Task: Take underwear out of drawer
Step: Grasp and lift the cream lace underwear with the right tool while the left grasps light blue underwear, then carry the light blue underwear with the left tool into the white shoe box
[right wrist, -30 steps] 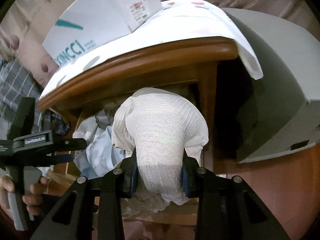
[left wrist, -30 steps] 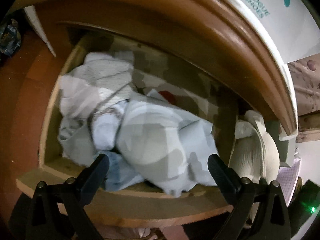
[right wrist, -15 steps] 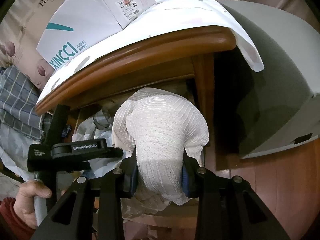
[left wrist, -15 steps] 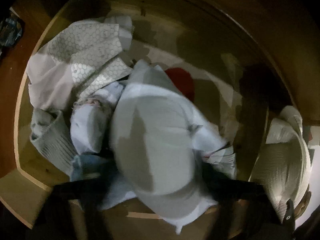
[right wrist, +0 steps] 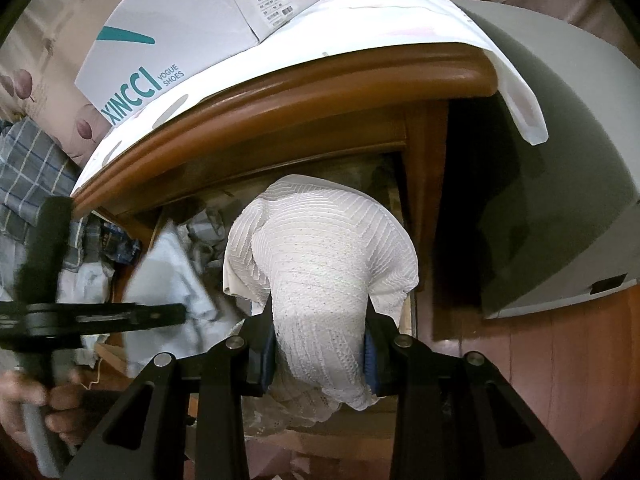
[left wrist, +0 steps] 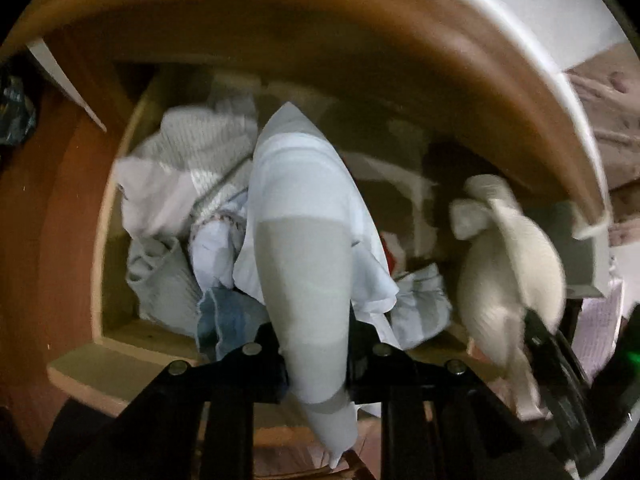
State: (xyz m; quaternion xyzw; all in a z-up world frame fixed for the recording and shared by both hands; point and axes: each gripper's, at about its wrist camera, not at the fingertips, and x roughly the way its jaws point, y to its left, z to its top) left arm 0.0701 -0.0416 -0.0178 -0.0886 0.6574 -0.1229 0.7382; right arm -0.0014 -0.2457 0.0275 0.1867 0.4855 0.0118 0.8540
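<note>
The left hand-held gripper point(left wrist: 314, 354) is clamped on a smooth, pale blue-and-grey pair of underwear point(left wrist: 304, 240), a soft stretchy knit pinched into a long tapering cone between its black jaws. The fabric rises out of the open wooden drawer point(left wrist: 120, 336), whose pale raw-wood walls hold a rumpled heap of other garments point(left wrist: 180, 184): a white piece with a fine printed pattern, a greyish ribbed one, and a folded scrap of blue cloth near the front edge.

The right hand-held gripper point(right wrist: 320, 350) is closed on a white ribbed garment point(right wrist: 320, 264) of textured, openwork knit, bulging into a rounded dome above the blue-padded jaws and hanging in lacy folds below them, in front of the drawer opening.

The cabinet's top point(right wrist: 320, 92) is glossy brown wood with a rounded moulded edge, covered by a white patterned sheet point(right wrist: 400, 16). A white cardboard shoebox point(right wrist: 180, 36) with teal lettering sits on it.
</note>
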